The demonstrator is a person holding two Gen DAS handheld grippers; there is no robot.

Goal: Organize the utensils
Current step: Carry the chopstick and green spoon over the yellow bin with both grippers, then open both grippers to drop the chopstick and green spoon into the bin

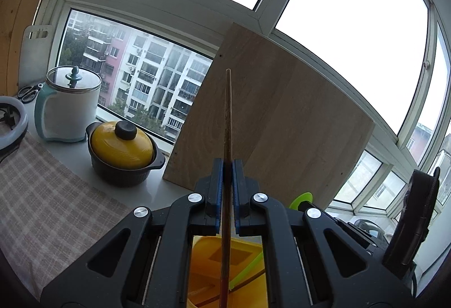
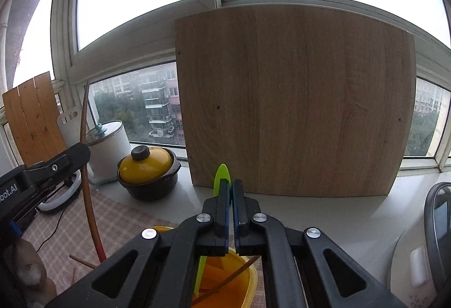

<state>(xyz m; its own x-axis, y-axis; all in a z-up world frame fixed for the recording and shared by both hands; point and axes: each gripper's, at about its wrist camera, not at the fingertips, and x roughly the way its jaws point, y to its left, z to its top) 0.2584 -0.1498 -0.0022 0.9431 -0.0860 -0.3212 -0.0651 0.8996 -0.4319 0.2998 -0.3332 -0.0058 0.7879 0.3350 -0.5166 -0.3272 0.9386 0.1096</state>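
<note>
Pinching a slender wooden chopstick (image 1: 227, 122), left gripper (image 1: 227, 184), right gripper (image 2: 230, 195) clamping flat green plastic utensil (image 2: 221, 177), round yellow container (image 2: 225, 279) below.

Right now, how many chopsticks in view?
3 chopsticks: one clamped in the left gripper, one loose on the checked cloth, one in the yellow tub. More may hide behind the grippers.

Two grippers (image 1: 227, 181) (image 2: 230, 195), three chopsticks (image 1: 227, 122), one green utensil (image 2: 221, 177), one yellow bin (image 2: 248, 277), one pot (image 1: 124, 153), one kettle (image 1: 70, 105), one board (image 2: 296, 99)
</note>
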